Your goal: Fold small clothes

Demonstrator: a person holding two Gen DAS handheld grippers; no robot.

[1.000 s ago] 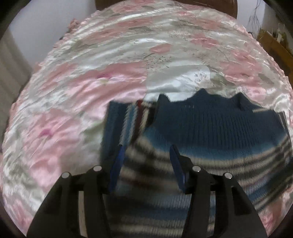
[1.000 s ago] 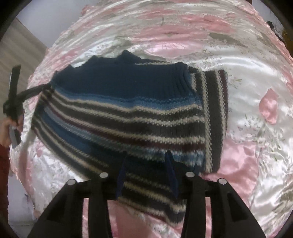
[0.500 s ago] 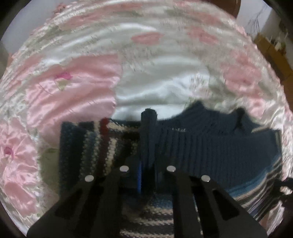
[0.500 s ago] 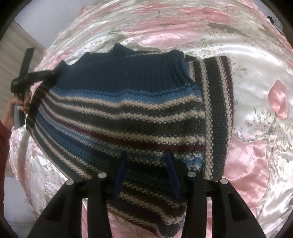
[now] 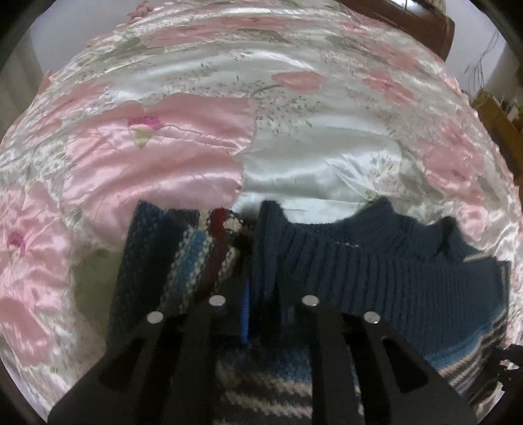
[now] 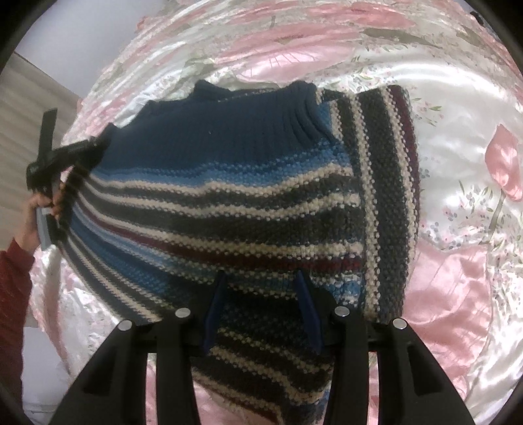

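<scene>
A small knitted sweater (image 6: 228, 196) with a navy ribbed collar and blue, cream, grey and maroon stripes lies on the bed. In the left wrist view my left gripper (image 5: 261, 294) is shut on a raised fold of the navy shoulder (image 5: 266, 248), with a striped sleeve (image 5: 183, 258) folded beside it. In the right wrist view my right gripper (image 6: 260, 291) stands open over the striped lower body, cloth between its blue fingers (image 6: 305, 307). The left gripper (image 6: 68, 157) also shows at the sweater's far left corner, held by a hand.
A shiny pink and white floral bedspread (image 5: 183, 153) covers the bed all around the sweater. A wooden headboard (image 5: 425, 23) stands at the far edge and a wooden shelf (image 5: 500, 114) at the right. A red sleeve (image 6: 13, 294) enters from the left.
My left gripper went from open to shut on the navy shoulder and lifted it. The right gripper moved in closer over the striped body and stayed open.
</scene>
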